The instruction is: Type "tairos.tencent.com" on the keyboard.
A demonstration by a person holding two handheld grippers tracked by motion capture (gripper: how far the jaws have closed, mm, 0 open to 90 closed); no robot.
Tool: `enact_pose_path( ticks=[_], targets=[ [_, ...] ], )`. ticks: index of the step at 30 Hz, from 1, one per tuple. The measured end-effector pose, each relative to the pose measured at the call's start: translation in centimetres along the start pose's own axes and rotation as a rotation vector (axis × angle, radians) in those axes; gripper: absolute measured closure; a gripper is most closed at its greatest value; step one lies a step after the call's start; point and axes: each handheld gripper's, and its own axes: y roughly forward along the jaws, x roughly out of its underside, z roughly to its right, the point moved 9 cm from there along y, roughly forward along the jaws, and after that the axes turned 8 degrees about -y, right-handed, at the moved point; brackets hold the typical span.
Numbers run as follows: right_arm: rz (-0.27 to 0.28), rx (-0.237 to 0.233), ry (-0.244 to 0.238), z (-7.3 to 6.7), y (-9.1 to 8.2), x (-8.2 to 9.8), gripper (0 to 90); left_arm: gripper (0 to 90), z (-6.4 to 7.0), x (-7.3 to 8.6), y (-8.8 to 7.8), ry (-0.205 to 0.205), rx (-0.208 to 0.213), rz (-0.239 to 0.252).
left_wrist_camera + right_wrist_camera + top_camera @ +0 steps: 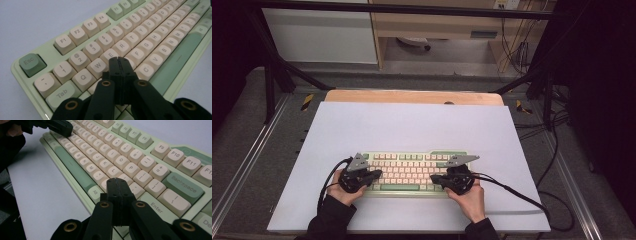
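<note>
**Both grippers over the keyboard**

The keyboard (412, 172) lies on the white sheet (412, 125), near its front edge. The left gripper (119, 61) sits over the left-hand letter keys, jaws pressed together on nothing. The right gripper (116, 182) sits over the keys left of Enter, jaws likewise together.

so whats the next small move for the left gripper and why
Probably ease the left gripper straight down to press a key. Its jaws are shut into one tip, poised over the keyboard near the D key, though whether it touches is unclear.
</note>
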Motion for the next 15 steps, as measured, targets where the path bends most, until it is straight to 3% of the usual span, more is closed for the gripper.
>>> enact_pose_path(
  ticks=[15],
  targets=[
    [0.024,-0.006,0.009,-0.2,0.2,-0.3,90.0,89.8,0.0,-0.1,-1.4,-0.007,0.012,0.022]
  ],
)
